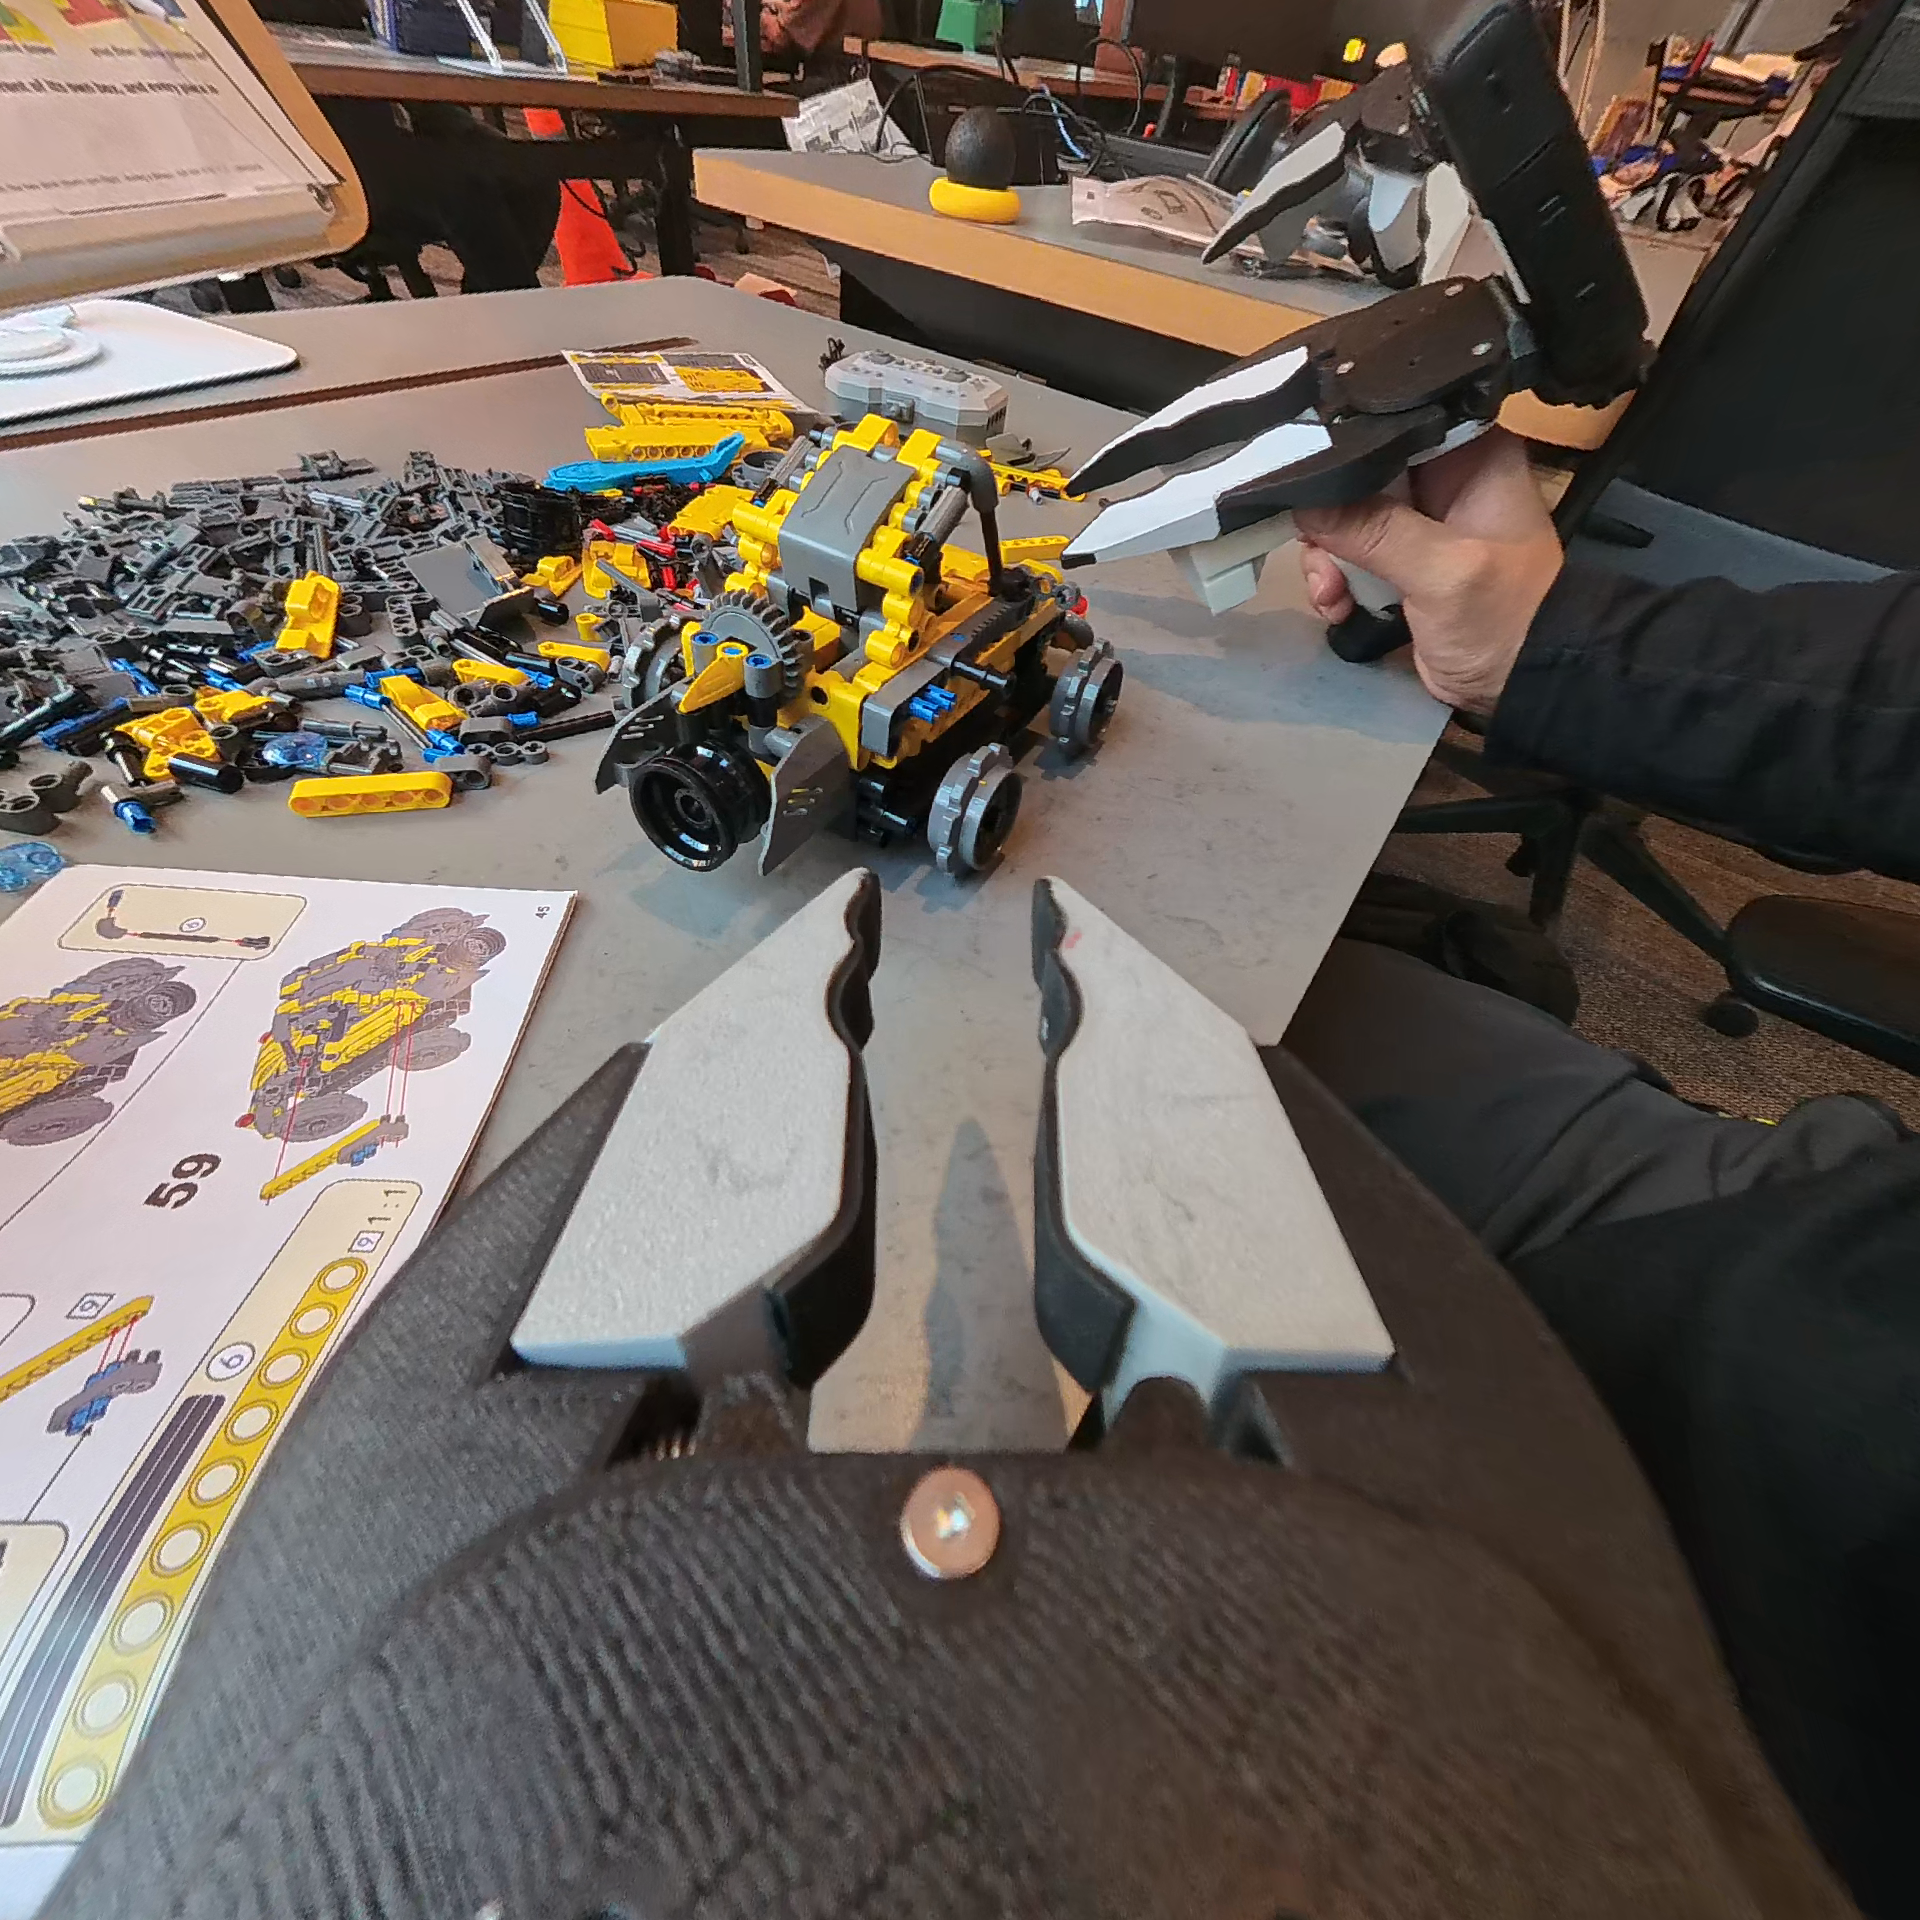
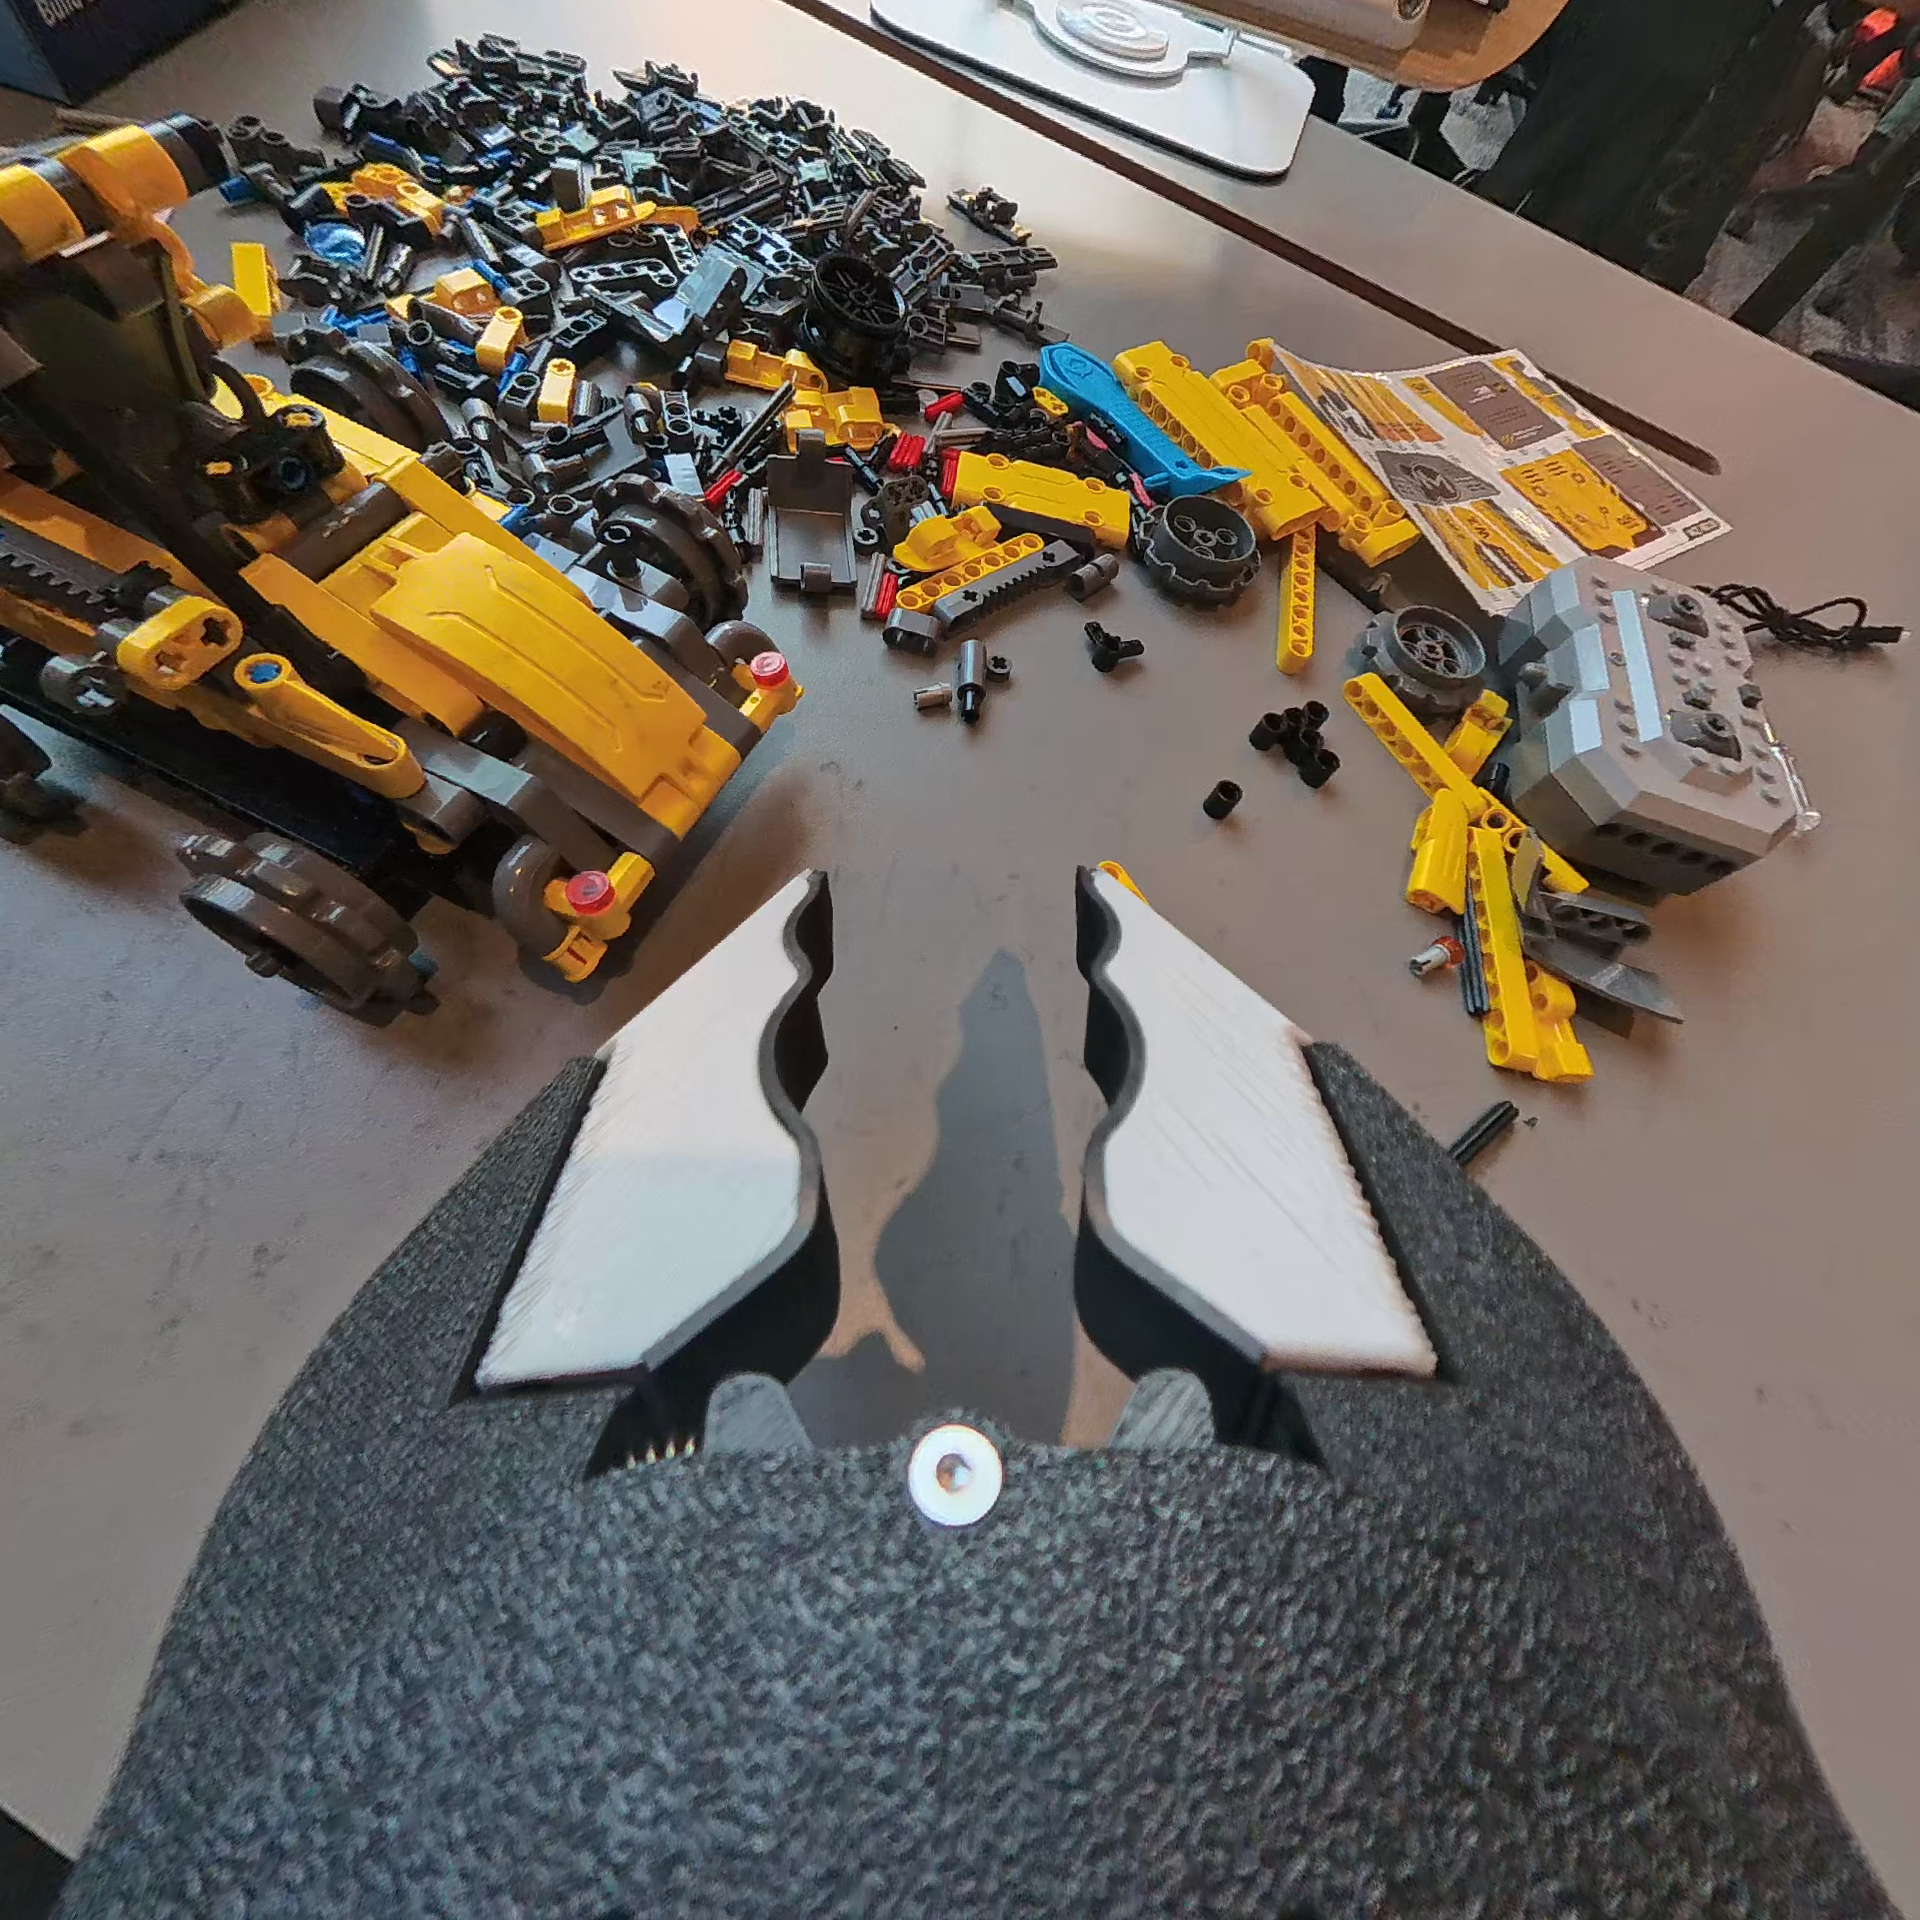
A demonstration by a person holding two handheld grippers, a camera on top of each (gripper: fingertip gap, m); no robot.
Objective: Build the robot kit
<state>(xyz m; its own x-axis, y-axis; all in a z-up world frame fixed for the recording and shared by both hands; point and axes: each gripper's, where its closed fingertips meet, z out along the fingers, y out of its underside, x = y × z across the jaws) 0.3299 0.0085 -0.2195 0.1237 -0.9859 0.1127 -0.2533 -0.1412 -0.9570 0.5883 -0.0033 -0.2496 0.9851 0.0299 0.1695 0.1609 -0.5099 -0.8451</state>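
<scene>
A partly built yellow, grey and black brick vehicle [image 1: 852,644] stands on the grey table [image 1: 1195,790]; it also shows at the left of the right wrist view [image 2: 395,623]. My left gripper [image 1: 956,899] is open and empty, just in front of the vehicle's black front wheel [image 1: 694,802]. My right gripper [image 2: 951,883] is open and empty above bare table, right of the vehicle's rear. In the left wrist view the right gripper [image 1: 1070,514] hangs beside the vehicle's far right side, held by a hand [image 1: 1444,582].
A pile of loose black, yellow and blue bricks [image 2: 665,291] covers the table's middle. A grey battery box [image 2: 1642,727], a sticker sheet [image 2: 1496,468], a blue tool [image 2: 1132,421] and loose wheels [image 2: 1200,545] lie right. An instruction booklet [image 1: 239,1091] lies front left. Office chairs [image 1: 1766,520] stand right. My hands' fingertips stand some 25 centimetres from each other.
</scene>
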